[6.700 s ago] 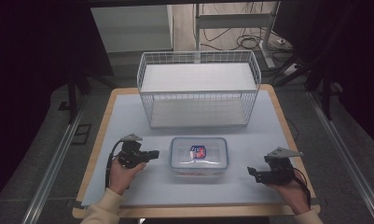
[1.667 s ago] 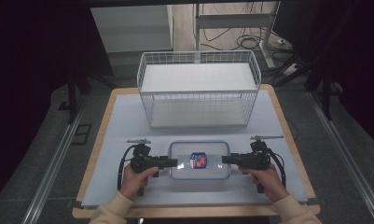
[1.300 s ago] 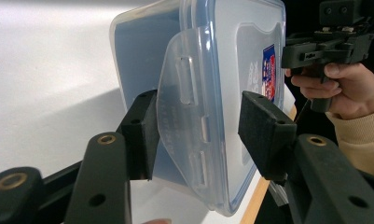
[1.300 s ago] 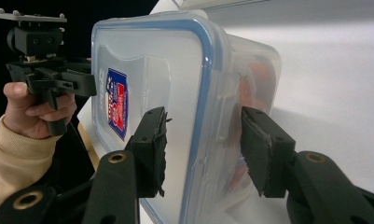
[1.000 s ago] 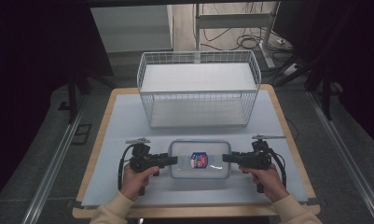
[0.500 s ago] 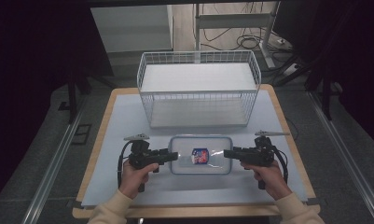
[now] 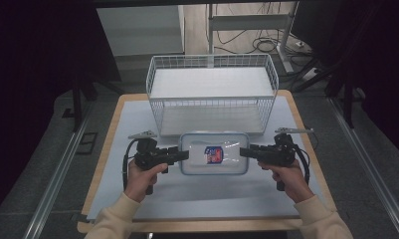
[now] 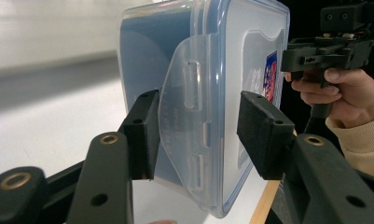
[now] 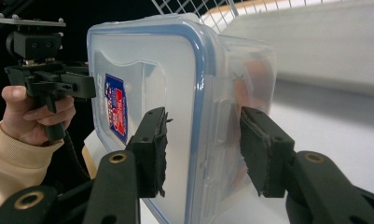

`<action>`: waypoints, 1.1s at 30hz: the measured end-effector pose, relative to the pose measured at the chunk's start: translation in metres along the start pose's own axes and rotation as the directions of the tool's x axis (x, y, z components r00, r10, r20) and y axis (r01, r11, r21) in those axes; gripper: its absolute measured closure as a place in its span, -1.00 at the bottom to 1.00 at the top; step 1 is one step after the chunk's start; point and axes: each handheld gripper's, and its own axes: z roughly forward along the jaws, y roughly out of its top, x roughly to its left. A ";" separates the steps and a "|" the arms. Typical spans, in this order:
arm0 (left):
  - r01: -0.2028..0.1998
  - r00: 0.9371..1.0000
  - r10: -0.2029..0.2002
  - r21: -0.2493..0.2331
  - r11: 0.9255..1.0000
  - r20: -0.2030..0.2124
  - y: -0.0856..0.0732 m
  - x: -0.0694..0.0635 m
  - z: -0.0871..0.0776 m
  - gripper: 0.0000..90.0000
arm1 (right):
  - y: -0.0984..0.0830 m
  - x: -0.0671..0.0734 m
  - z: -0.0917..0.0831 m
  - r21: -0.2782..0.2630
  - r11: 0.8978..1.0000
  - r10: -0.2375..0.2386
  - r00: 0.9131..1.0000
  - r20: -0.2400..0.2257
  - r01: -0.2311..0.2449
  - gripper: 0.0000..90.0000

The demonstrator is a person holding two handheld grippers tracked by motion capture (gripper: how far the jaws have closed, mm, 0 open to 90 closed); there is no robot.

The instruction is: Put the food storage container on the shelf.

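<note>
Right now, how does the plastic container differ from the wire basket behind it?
The plastic container is clear, with solid walls and a blue-rimmed lid; the wire basket is white open mesh with no lid. The container is smaller and gripped at both ends; the basket stands untouched. Both are rectangular.

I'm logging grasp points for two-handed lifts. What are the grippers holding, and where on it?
Both hold the clear lidded container by its short ends: the left gripper clamps the left end over its latch flap, the right gripper the right end.
</note>
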 end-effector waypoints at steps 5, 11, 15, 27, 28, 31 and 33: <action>-0.016 1.000 0.016 -0.017 1.000 0.004 0.015 -0.005 -0.005 0.13 | 0.015 0.006 -0.005 -0.021 0.999 -0.028 1.000 0.001 0.028 0.17; -0.035 0.999 0.035 -0.042 0.998 0.002 0.034 -0.012 -0.011 0.13 | 0.034 0.013 -0.011 -0.046 0.997 -0.058 0.998 0.006 0.058 0.17; -0.052 0.999 0.052 -0.055 0.997 0.001 0.047 -0.016 -0.014 0.13 | 0.047 0.018 -0.015 -0.064 0.995 -0.078 0.997 0.010 0.079 0.17; -0.087 0.996 0.087 -0.087 0.992 -0.004 0.086 -0.022 -0.023 0.13 | 0.086 0.030 -0.023 -0.096 0.988 -0.118 0.993 0.022 0.120 0.17; -0.090 0.996 0.090 -0.090 0.992 -0.005 0.090 -0.022 -0.024 0.13 | 0.089 0.031 -0.023 -0.097 0.988 -0.121 0.992 0.024 0.123 0.17; -0.093 0.996 0.093 -0.095 0.991 -0.003 0.101 -0.022 -0.026 0.12 | 0.102 0.033 -0.024 -0.099 0.986 -0.131 0.991 0.028 0.133 0.17; -0.092 0.996 0.092 -0.100 0.991 -0.002 0.108 -0.020 -0.026 0.13 | 0.111 0.034 -0.024 -0.097 0.985 -0.139 0.990 0.031 0.142 0.17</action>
